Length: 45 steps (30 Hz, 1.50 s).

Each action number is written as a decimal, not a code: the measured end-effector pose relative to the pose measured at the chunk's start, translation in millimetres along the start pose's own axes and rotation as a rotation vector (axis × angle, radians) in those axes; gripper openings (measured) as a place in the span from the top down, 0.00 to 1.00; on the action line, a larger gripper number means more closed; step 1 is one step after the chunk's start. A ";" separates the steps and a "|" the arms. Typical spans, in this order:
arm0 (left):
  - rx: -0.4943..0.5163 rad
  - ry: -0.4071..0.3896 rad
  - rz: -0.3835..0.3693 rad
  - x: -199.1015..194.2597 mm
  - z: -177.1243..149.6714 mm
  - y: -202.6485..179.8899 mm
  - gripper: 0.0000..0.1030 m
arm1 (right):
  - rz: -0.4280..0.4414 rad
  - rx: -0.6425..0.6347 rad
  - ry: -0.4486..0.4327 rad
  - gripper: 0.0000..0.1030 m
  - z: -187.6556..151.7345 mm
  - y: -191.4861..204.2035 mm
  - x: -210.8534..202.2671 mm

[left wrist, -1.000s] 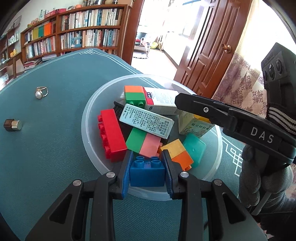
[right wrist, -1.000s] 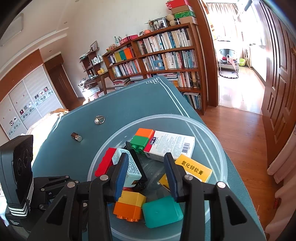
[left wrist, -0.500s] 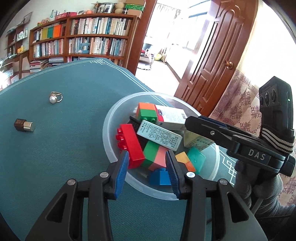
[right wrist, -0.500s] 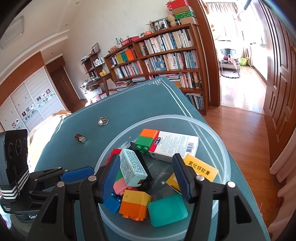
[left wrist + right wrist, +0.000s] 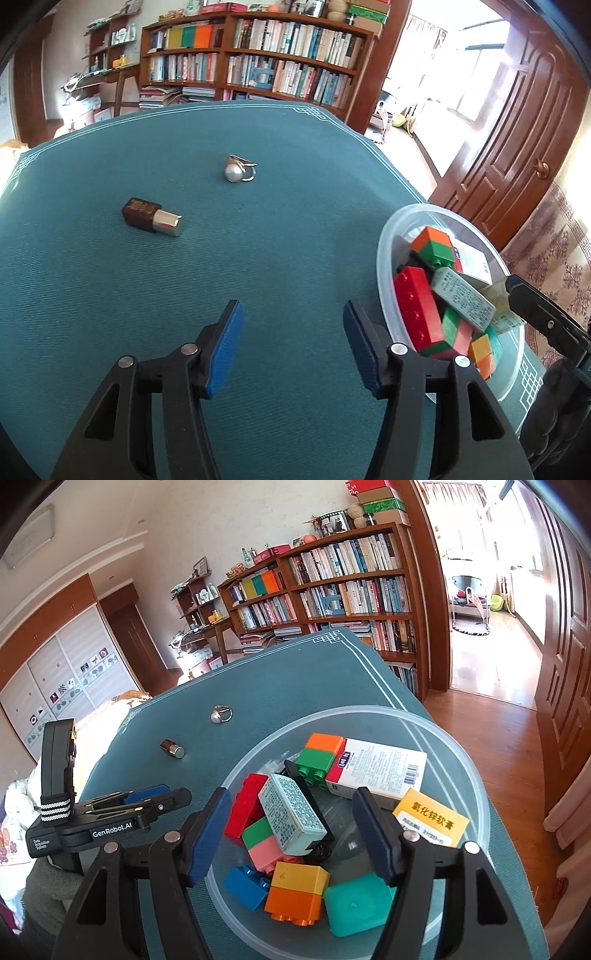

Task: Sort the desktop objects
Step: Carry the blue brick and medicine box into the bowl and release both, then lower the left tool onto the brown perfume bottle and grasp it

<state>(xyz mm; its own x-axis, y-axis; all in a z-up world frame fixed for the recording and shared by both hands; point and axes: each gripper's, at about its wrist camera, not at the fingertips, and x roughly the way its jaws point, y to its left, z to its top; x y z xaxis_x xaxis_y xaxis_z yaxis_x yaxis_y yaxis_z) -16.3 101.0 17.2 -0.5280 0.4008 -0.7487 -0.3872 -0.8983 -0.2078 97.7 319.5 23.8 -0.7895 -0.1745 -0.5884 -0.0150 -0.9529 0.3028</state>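
In the left wrist view, the left gripper (image 5: pixel 291 343) holds its blue-padded fingers (image 5: pixel 226 347) wide apart with nothing between them, low in the frame above bare teal tablecloth (image 5: pixel 258 266). Beyond the fingers, left of centre, a brown and silver lipstick (image 5: pixel 152 216) lies on its side on the cloth. Farther up, near the middle of the frame, a pearl ring (image 5: pixel 238 170) rests well apart from it. At the right edge sits the clear plastic bowl (image 5: pixel 384 240), with a red brick (image 5: pixel 417 308) against its near wall and other blocks and cartons piled behind.

In the right wrist view, the right gripper (image 5: pixel 291 834) also has its fingers (image 5: pixel 205 834) spread apart and empty, hovering over the bowl (image 5: pixel 465 768) in the lower centre. Between the fingers a grey printed carton (image 5: pixel 291 814) lies across a green and pink block (image 5: pixel 262 840). A blue brick (image 5: pixel 245 886), a yellow and orange block (image 5: pixel 297 890) and a teal cube (image 5: pixel 358 902) sit along the bowl's near side. Toward the far side lie an orange and green block (image 5: pixel 319 755), a white carton (image 5: pixel 376 771) with a red end, and a yellow-labelled carton (image 5: pixel 430 818). At upper left of the bowl, the lipstick (image 5: pixel 172 748) and the ring (image 5: pixel 220 714) lie on the cloth (image 5: pixel 295 679). The left gripper (image 5: pixel 177 797) shows at the left edge. A bookshelf (image 5: pixel 332 587) fills the background.
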 end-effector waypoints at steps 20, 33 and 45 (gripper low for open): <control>-0.006 -0.066 0.204 18.5 39.4 71.7 0.19 | 0.087 -0.115 0.056 0.23 3.5 49.5 12.8; 0.069 -0.029 0.233 49.7 53.4 81.8 0.18 | 0.137 -0.144 0.159 0.23 -1.2 65.6 26.6; 0.073 -0.015 0.226 56.1 54.0 83.1 0.23 | 0.130 -0.222 0.238 0.23 3.1 89.3 29.5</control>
<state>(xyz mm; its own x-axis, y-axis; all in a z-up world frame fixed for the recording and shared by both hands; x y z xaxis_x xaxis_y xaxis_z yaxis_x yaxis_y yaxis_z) -118.9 58.5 -8.1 -0.6185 0.1945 -0.7613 -0.3114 -0.9502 0.0103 71.2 230.0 35.9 -0.6102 -0.3264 -0.7219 0.2310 -0.9449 0.2320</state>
